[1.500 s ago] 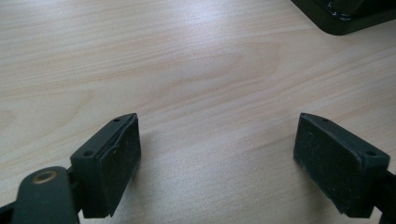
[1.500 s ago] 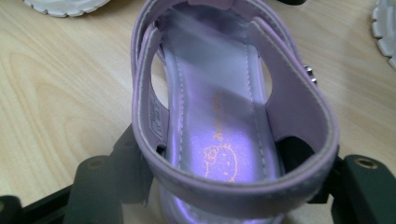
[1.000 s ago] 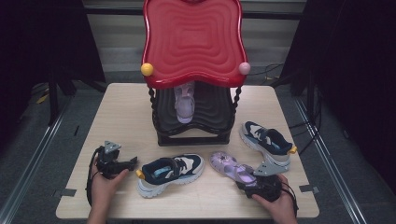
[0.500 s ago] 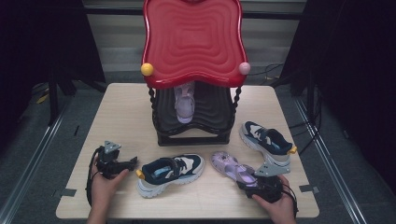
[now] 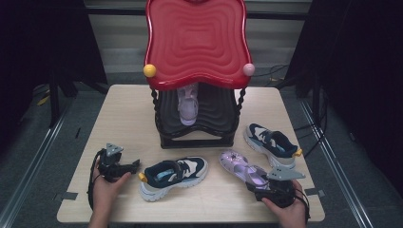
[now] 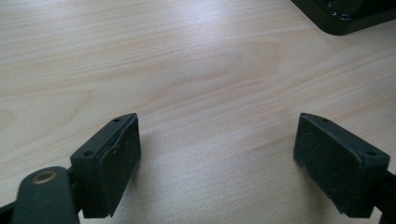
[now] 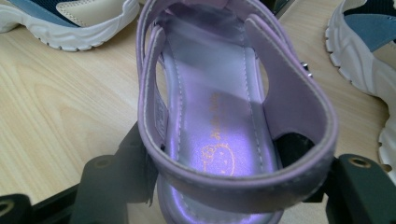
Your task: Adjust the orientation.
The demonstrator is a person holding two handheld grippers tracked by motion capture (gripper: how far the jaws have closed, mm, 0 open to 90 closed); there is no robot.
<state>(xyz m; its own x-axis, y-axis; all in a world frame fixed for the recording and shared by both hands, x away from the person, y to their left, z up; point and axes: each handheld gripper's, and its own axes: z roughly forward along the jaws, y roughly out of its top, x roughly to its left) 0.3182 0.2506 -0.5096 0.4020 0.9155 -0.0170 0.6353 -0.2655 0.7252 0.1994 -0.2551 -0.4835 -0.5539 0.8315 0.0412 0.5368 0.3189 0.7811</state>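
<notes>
1. Where the high view looks down on the table [image 5: 123, 104], we see a lilac sandal [image 5: 241, 167] lying near the front edge, right of the middle, its toe angled toward the rack [image 5: 197, 114] at the centre and its heel at the right gripper [image 5: 264, 186]. The right hand [image 5: 290, 213] comes in at the front right corner, the gripper lying low along the wood. The left gripper [image 5: 130, 166] rests near the front left corner in the left hand [image 5: 107, 187], pointing at a navy sneaker [image 5: 176, 175] just beside it. A second navy sneaker [image 5: 272, 141] sits by the right edge, and another lilac sandal [image 5: 187, 102] stands on the rack under its red top [image 5: 197, 42]. The floor around is dark grey.

2. In the left gripper view, we find the left gripper [image 6: 217, 158] with jaws spread wide over bare pale wood, nothing between them, and the rack's black foot [image 6: 345, 14] at the far corner.

3. In the right gripper view, we look into the sandal [image 7: 219, 116]: shiny purple insole with a small printed figure, stitched heel strap. The right gripper [image 7: 219, 186] has its jaws flanking the heel, pinching it, after closing slightly.
</notes>
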